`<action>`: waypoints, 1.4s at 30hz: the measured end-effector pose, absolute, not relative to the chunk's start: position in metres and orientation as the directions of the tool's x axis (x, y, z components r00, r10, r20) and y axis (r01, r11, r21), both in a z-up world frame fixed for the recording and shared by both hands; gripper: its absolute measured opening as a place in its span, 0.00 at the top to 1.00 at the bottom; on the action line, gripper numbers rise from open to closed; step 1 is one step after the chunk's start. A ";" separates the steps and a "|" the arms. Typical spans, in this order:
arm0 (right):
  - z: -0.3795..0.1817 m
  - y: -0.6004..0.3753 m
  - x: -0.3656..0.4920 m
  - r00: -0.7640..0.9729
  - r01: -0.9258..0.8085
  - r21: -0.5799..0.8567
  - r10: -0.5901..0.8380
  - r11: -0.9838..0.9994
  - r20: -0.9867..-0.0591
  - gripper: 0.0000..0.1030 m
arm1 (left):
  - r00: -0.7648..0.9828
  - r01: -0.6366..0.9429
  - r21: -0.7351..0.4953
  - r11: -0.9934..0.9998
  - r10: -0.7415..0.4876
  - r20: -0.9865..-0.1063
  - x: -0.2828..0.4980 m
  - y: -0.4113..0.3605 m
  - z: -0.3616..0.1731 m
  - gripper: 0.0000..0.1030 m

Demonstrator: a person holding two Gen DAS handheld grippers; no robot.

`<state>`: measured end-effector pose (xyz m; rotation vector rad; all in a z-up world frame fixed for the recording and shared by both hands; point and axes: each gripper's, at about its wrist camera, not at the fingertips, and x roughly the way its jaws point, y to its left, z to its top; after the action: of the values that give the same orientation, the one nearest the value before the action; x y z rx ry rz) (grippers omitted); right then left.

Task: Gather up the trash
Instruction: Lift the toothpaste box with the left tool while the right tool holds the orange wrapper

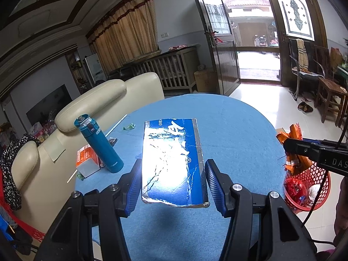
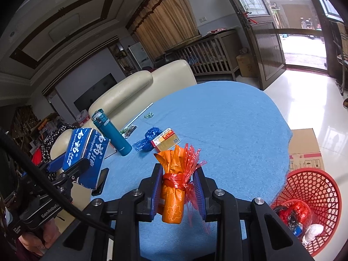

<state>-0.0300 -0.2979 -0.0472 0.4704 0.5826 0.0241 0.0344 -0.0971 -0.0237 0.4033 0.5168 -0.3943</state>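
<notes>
Two grippers are each carrying a piece of trash above the blue-clothed table (image 2: 228,119). Clamped between the pads of the left gripper (image 1: 173,174) is a blue toothpaste box (image 1: 174,158), its torn near end showing a silvery lining; the right wrist view shows the same box lifted clear of the cloth. Squeezed by the nearly closed right gripper (image 2: 179,187) is an orange wrapper bundle (image 2: 173,184) tied round with red plastic film, standing upright. Beside the table's right edge, down on the floor, sits the red mesh basket (image 2: 315,187), which already holds a crumpled red wrapper, something white and a few dark scraps. Left on the cloth are a teal flask (image 2: 113,132), a crushed blue wrapper (image 2: 148,138), a small yellow-and-red box (image 2: 166,141) and a green scrap (image 2: 149,115).
</notes>
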 end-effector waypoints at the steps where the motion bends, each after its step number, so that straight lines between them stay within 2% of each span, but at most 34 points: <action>1: -0.048 -0.300 -0.031 0.838 0.111 0.438 0.152 0.892 -0.524 0.71 | 0.798 0.458 0.269 0.847 -0.259 -0.544 0.034 -0.098 -0.024 0.43; 42: -0.060 -0.374 -0.081 0.862 0.236 0.523 0.072 0.819 -0.502 0.71 | 0.759 0.593 0.367 0.717 -0.344 -0.553 -0.007 -0.182 -0.030 0.43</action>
<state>-0.0815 -0.3740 -0.0604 0.6119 0.5325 -0.0920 -0.0065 -0.1818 -0.0300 0.5613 0.4747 -0.5404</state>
